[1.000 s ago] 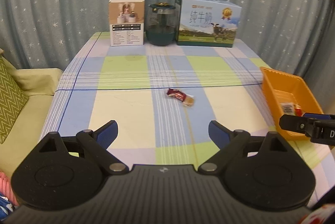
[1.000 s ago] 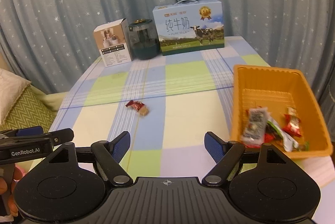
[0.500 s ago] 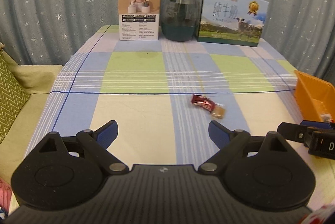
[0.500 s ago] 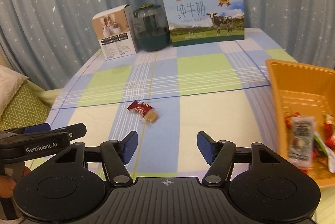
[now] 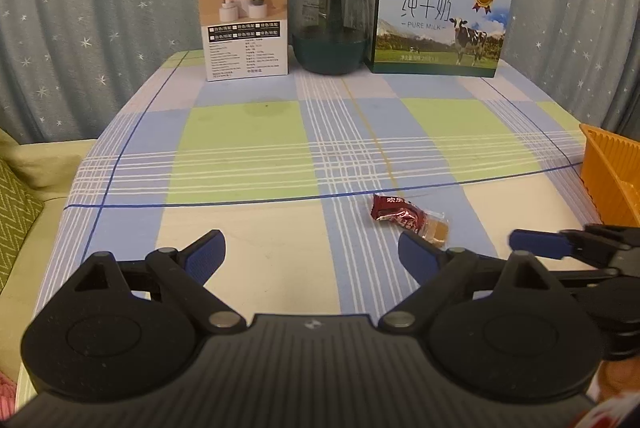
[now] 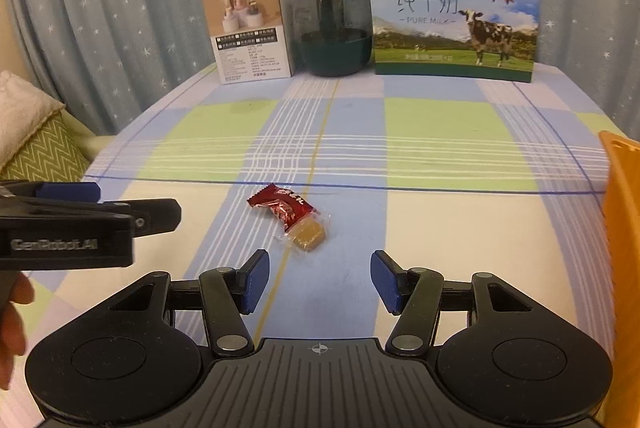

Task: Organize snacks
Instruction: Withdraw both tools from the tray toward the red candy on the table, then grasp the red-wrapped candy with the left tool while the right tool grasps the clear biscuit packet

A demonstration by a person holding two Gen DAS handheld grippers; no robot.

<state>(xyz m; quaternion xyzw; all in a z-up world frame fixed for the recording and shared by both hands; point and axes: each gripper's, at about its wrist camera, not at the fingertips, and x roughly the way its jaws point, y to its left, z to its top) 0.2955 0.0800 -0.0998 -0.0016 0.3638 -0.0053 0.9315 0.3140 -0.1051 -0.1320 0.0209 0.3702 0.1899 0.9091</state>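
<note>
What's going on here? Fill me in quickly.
A person is tidying snacks with two handheld grippers. One red-wrapped candy lies loose on the checked tablecloth, apart from the orange basket at the right edge. The right gripper sits just short of the candy, jaws closing with nothing between them. The left gripper is wide open and empty.

A table (image 5: 240, 148) is covered by a checked cloth of blue, green and cream. Behind its far edge, blue-grey curtains (image 5: 100, 8) printed with white stars are hung. At its left edge, a cream sofa (image 5: 40, 164) with a green zigzag cushion (image 6: 48, 152) is seen.
</note>
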